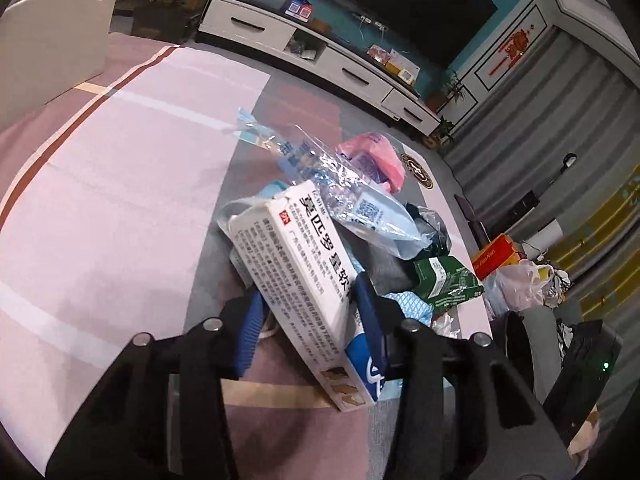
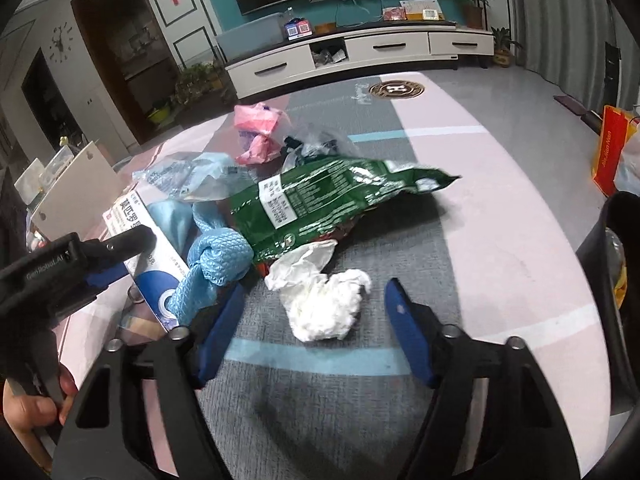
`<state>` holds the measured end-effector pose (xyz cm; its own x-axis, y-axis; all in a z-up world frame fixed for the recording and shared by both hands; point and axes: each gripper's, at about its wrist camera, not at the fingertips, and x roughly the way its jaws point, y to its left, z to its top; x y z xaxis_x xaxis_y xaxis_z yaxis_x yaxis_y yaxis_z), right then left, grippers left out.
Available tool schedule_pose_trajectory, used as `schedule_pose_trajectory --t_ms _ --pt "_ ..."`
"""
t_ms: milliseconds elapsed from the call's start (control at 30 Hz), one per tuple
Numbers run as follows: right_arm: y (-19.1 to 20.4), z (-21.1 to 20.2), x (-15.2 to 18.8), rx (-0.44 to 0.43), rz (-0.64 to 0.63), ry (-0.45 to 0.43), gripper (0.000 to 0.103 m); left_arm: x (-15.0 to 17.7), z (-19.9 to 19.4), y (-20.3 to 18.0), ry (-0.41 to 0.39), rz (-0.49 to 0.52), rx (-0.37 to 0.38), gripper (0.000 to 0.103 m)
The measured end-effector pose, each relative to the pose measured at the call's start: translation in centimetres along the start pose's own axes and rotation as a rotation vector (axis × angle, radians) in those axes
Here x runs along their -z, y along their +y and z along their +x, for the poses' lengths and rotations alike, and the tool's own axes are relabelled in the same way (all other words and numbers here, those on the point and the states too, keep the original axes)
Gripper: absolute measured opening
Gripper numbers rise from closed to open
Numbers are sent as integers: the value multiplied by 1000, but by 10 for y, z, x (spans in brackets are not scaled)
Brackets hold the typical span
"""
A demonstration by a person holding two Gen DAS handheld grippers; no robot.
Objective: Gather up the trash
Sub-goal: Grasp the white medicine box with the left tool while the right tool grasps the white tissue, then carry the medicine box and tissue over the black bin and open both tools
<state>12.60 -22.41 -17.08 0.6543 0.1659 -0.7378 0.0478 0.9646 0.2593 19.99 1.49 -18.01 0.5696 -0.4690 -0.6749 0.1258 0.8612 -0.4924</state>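
A pile of trash lies on the floor mat. My left gripper (image 1: pixel 308 316) is shut on a white medicine box (image 1: pixel 296 276) with Chinese print; the box also shows in the right wrist view (image 2: pixel 148 240), held by the left gripper (image 2: pixel 108 256). A clear plastic wrapper (image 1: pixel 340 184) lies across the box. My right gripper (image 2: pixel 316 312) is open, its jaws on either side of a crumpled white tissue (image 2: pixel 324 300) on the mat. Behind the tissue lie a green foil bag (image 2: pixel 320 196), a knotted blue cloth (image 2: pixel 216 260) and a pink bag (image 2: pixel 256 132).
A white TV cabinet (image 2: pixel 360 52) stands at the back. A white board (image 1: pixel 52 52) stands at the left. A red box (image 2: pixel 608 152) and a plastic bag (image 1: pixel 516 280) sit at the right, beside a dark bin (image 2: pixel 616 264).
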Motion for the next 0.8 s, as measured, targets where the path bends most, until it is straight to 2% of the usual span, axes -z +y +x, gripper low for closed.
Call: schedule_pose_trajectory --t_ms 67,167,200,233,433,633,800 --pt "2 4 0 -4 3 13 44 1 -2 -1 -4 2 8 41" --pt "3 5 1 1 6 24 31 1 -6 -3 -7 10 29 33" --pt "2 4 1 0 6 23 30 2 -9 -6 -8 17 34 28" --pt "2 1 1 -3 5 21 29 4 -11 -9 -8 24 36 28" --pt "5 -16 4 -3 -25 6 28 10 -37 -18 -42 52 53 27" --pt "11 -52 16 -53 -72 -23 28 20 -75 -45 -105 141 53 27" --pt "12 -86 26 -62 -117 -71 28 33 -89 -69 -111 198 65 28"
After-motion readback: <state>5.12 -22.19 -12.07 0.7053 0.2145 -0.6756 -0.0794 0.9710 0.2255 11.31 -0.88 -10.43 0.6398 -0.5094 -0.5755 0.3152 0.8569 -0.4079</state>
